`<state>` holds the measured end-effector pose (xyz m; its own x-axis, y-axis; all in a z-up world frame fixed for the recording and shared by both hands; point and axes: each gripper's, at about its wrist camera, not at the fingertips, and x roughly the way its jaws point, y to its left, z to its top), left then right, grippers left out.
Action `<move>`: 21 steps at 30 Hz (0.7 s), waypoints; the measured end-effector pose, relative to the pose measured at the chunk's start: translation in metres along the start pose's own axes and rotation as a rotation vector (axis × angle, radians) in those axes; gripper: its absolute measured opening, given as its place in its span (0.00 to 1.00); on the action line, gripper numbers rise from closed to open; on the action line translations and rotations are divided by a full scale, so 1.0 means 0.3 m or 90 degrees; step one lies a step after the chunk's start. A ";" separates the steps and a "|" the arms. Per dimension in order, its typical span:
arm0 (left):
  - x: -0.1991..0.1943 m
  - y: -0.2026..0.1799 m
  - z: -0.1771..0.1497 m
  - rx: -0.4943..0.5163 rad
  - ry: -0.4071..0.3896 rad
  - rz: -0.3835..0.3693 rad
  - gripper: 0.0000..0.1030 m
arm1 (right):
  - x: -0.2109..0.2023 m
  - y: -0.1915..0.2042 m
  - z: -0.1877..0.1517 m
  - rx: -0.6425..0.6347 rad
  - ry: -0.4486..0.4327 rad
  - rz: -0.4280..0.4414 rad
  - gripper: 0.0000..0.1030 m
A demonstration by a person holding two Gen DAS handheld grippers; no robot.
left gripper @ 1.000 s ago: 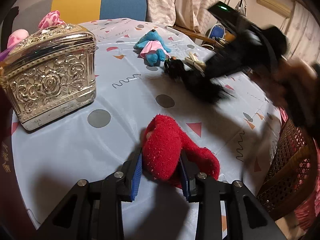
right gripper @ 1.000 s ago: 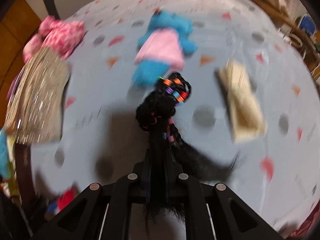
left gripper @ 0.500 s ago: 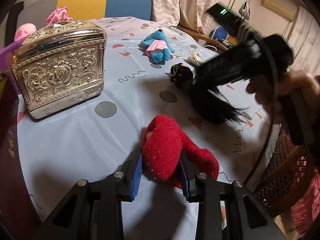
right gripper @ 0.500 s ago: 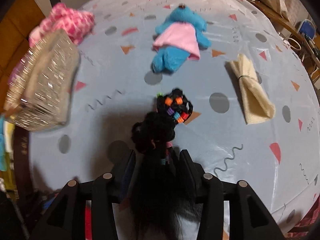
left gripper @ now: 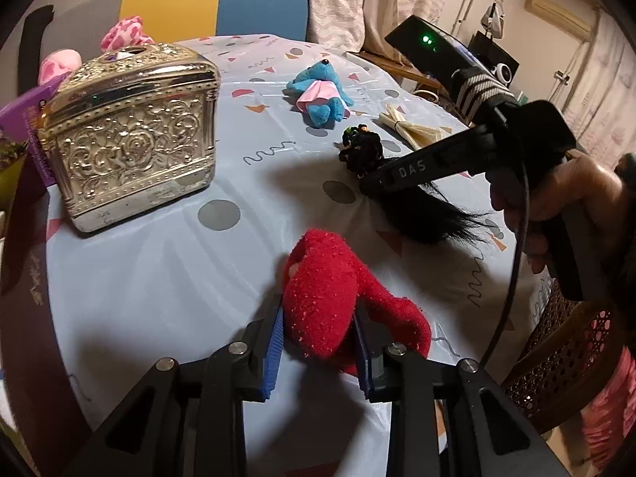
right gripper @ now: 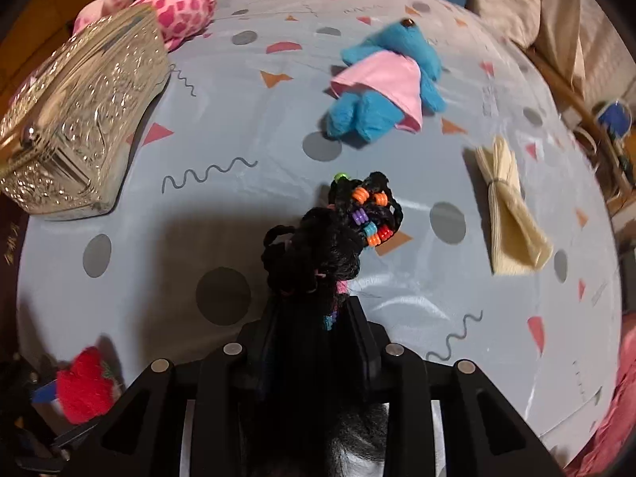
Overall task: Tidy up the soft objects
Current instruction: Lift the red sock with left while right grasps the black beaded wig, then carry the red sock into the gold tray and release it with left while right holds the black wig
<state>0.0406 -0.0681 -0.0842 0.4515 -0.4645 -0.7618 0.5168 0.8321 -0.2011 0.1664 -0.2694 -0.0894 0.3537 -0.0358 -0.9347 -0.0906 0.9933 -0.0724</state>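
While the left tongs (left gripper: 320, 342) press their blue pads (left gripper: 273, 351) against both flanks of a fuzzy red plush toy (left gripper: 338, 302), that toy lies on the table (left gripper: 159, 278) with its limp arm trailing off to the right of the pads. The grip is firm; the pile bulges above the pads.

Across from it, the right tongs (right gripper: 314, 338), gripped by a person's hand (left gripper: 556, 198), have just been closing, and a black hairpiece (right gripper: 318, 246) sits between the dark fingers (right gripper: 359, 330); they look to be pinching its strands, though the black on black makes the contact hard to read. The braided knot of the hairpiece, strung with orange, purple, blue and red beads, pokes out ahead of the tips, and its loose tail fans over the cloth behind them.

Just beyond the knot lies a blue knitted doll (right gripper: 381, 91) in a pink skirt, flat on its back. To the right of it, well apart, is a cream bundle of folded cloth (right gripper: 508, 214) cinched at the middle by a dark band. On the left stands an ornate silver-gold metal box (left gripper: 131, 135), embossed with roses and scrolls, and behind it leans a pink spotted plush (right gripper: 167, 4), touching the box's far side.

Nothing lies between the two tongs but bare cloth. That cloth is pale blue and glossy, printed with grey dots, coral triangles and squiggles. A wicker chair (left gripper: 564, 353) stands at the table's right edge.
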 end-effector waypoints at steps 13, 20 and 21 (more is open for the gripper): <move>-0.219 0.000 0.075 -0.027 -0.077 0.024 0.30 | 0.022 0.060 0.012 -0.019 -0.016 -0.011 0.25; -0.370 0.038 0.116 -0.043 -0.134 0.071 0.30 | 0.017 0.088 -0.001 -0.051 -0.032 -0.033 0.26; -0.383 0.044 0.118 -0.044 -0.139 0.083 0.30 | 0.014 0.092 -0.003 -0.054 -0.033 -0.036 0.26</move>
<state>0.0214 -0.0145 0.0225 0.6612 -0.4005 -0.6343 0.3965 0.9044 -0.1577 0.1645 -0.2423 -0.0957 0.4078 -0.0833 -0.9093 -0.1465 0.9770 -0.1552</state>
